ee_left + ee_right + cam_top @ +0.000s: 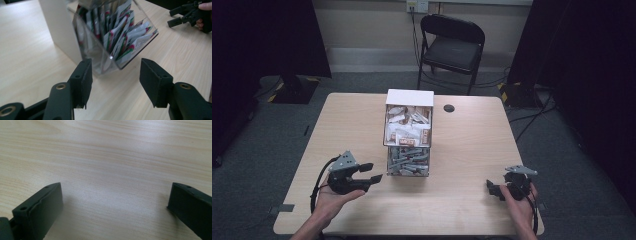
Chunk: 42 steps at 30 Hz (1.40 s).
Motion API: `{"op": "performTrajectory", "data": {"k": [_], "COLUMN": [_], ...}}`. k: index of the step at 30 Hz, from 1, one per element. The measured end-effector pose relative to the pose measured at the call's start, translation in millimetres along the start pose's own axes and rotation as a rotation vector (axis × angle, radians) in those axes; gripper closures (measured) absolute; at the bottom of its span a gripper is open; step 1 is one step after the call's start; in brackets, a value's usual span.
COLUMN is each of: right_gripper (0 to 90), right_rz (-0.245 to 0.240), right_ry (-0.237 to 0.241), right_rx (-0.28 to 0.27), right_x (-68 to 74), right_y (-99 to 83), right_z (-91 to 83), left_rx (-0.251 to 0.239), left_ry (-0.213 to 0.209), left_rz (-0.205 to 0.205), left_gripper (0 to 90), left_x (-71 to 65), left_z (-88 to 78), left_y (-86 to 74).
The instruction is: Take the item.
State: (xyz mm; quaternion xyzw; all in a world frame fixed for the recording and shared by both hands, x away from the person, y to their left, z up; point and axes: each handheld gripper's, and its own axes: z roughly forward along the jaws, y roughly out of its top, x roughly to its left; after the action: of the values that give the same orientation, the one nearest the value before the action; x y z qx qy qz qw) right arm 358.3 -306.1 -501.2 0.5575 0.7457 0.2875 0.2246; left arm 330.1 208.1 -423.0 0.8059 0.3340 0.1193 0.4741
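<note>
Hovering near the front left part of the tabletop (462, 210), the left gripper (371, 172) aims its fingers (83, 75) at the near left corner of a clear box (408, 134). They stand partly spread with nothing between them, and they do not touch the box. At the front right corner the right gripper (493, 189) rests low over bare wood, its fingers (41, 207) spread wide and empty.

The box stands in the middle of the tabletop, toward the far edge, with a white back panel. Its lower compartment holds grey sachets (407, 164), the upper one white packets (408, 126) with red and green print, packed upright.

The risk, as I judge it, lies in the approach: the fingers line up with the box's corner rather than its opening, so pushing on could nudge or tip the light box. The packets sit tightly, so a pinch could drag several out and spill them.

Beyond the far edge stands a folding chair (452, 47).
</note>
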Motion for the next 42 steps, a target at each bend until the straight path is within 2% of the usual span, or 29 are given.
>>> {"op": "performTrajectory", "data": {"k": [9,12,15,16,18,20,27,33,36,37,42], "right_gripper": [0.0,0.0,0.0,0.0,0.0,0.0,0.0,0.0,0.0,0.0,0.0], "right_rz": [-0.001,-0.001,-0.001,-0.001,-0.001,-0.001,0.0,0.0,0.0,0.0,-0.001], "right_ry": [0.001,0.001,0.001,0.001,0.001,0.0,0.0,0.0,0.0,0.0,0.0], "right_rx": [0.0,0.0,0.0,0.0,0.0,0.0,0.0,0.0,0.0,0.0,0.0], "right_x": [-0.1,-0.1,-0.1,-0.1,0.0,0.0,0.1,0.1,0.2,0.2,0.1], "right_y": [0.0,0.0,0.0,0.0,0.0,0.0,0.1,0.1,0.1,0.1,0.1], "right_z": [0.0,0.0,0.0,0.0,0.0,0.0,0.1,0.1,0.1,0.1,0.2], "left_rx": [-0.005,0.026,0.021,0.018,0.028,0.033,0.05,0.062,0.073,0.079,0.088], "left_ry": [-0.032,-0.056,-0.057,-0.084,-0.089,-0.114,-0.121,-0.101,-0.112,-0.116,-0.117], "left_rz": [0.02,0.013,0.015,0.005,0.02,0.016,0.027,0.037,0.03,0.037,0.053], "left_gripper": [47.6,49.3,53.3,54.1,55.8,59.2,68.7,68.5,69.7,72.5,75.2], "left_x": [-13.9,-16.9,-17.5,-18.9,-20.9,-21.0,-15.7,-13.4,-11.8,-11.5,-11.1], "left_z": [15.3,25.1,28.9,32.3,36.2,41.0,53.0,57.8,61.1,61.9,63.4], "left_y": [17.0,21.0,22.9,24.6,26.0,26.5,25.8,26.6,25.6,25.1,25.7]}}
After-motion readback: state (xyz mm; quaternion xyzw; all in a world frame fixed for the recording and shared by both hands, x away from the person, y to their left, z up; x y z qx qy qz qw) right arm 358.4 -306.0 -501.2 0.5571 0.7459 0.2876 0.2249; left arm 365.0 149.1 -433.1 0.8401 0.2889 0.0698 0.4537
